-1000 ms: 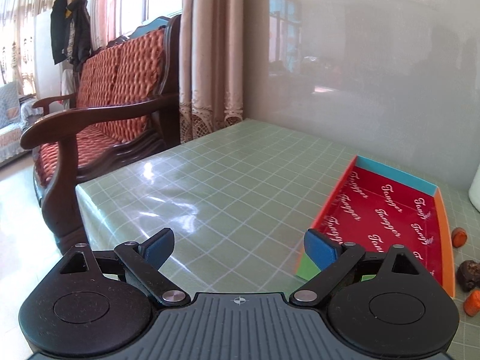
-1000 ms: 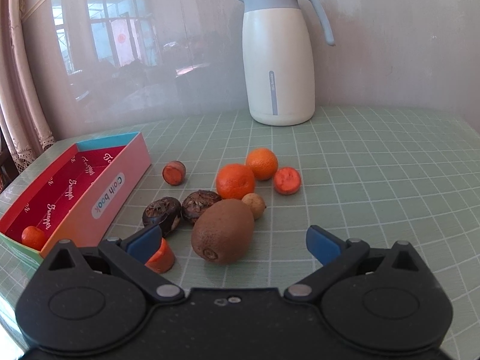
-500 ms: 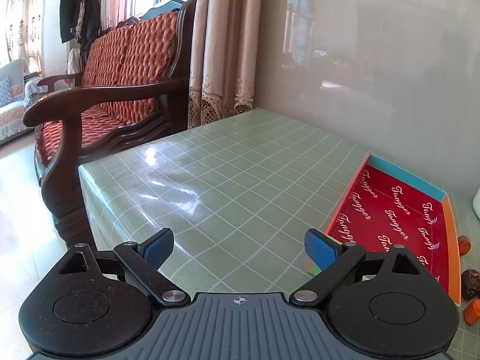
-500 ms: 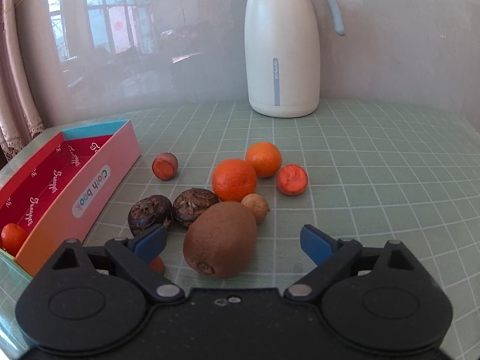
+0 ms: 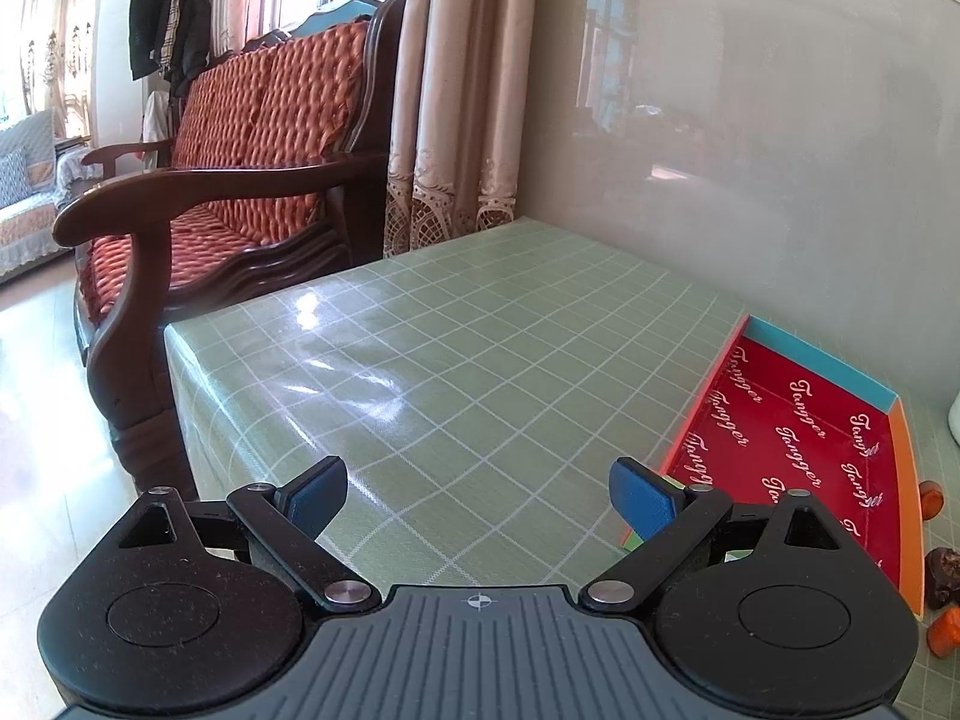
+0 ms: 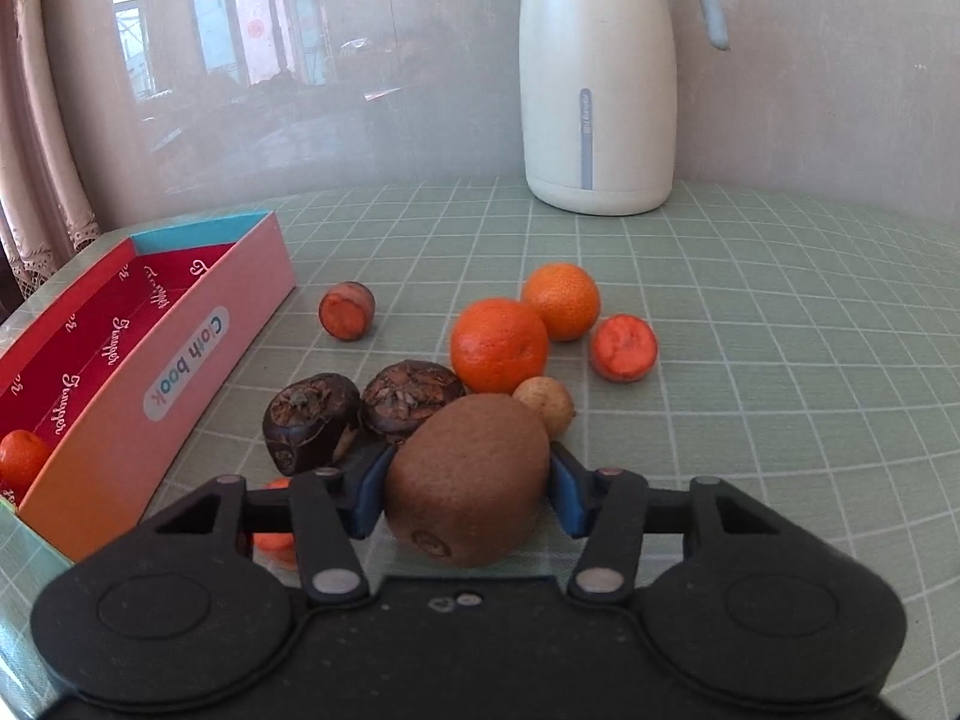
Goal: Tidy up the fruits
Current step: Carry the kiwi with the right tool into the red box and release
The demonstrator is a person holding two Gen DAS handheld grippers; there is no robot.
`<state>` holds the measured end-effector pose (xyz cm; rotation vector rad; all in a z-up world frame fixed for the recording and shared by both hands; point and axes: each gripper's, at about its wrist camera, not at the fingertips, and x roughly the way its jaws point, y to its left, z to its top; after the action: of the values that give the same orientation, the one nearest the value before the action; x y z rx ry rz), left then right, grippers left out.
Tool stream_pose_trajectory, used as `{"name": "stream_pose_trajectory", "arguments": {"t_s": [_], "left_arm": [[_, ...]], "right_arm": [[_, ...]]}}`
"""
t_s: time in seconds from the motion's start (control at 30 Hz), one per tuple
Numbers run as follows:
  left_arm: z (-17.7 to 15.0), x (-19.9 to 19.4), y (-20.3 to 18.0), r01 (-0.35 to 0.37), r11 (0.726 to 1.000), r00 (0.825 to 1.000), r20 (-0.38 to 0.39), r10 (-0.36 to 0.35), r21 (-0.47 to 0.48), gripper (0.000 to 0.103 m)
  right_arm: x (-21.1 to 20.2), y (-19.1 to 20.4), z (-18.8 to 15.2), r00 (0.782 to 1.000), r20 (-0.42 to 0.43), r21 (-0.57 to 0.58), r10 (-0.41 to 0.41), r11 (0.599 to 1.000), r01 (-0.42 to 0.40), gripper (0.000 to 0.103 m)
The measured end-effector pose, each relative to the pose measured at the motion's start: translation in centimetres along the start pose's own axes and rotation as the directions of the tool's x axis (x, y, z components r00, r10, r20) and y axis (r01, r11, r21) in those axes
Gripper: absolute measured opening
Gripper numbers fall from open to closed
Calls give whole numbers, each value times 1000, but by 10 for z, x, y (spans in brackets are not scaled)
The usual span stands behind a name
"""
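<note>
My right gripper (image 6: 465,495) is shut on a brown kiwi (image 6: 468,477), both blue pads against its sides, on the green checked table. Behind it lie two dark water chestnuts (image 6: 312,420), a small tan fruit (image 6: 546,399), two oranges (image 6: 499,343) and two small red-orange fruits (image 6: 623,347). The red-lined box (image 6: 150,360) stands at the left with one small orange (image 6: 21,456) inside. My left gripper (image 5: 478,495) is open and empty above the table, left of the same box (image 5: 798,444).
A white thermos jug (image 6: 597,78) stands at the back by the wall. A wooden armchair (image 5: 228,180) with red cushions stands past the table's left edge (image 5: 180,372). Another orange piece (image 6: 273,534) lies under my right gripper's left finger.
My right gripper moved forward and closed on the kiwi. My left gripper drifted left and back a little, staying open.
</note>
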<state>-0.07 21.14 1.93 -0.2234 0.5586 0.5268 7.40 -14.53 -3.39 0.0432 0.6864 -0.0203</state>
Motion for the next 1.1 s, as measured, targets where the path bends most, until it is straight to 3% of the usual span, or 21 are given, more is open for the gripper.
{"name": "stream_pose_trajectory", "arguments": {"t_s": [0.6,1.1], "left_arm": [[1,-1,22,-16,998,1000,-3,16,-68,94],[-3,-5,59,-65,993,998,3,66,-97,94]], "right_arm": [[-29,4,1,996,80,-18,44,999,-43,52],[-61,79,17,961,158,-171,228,965,-200,52]]}}
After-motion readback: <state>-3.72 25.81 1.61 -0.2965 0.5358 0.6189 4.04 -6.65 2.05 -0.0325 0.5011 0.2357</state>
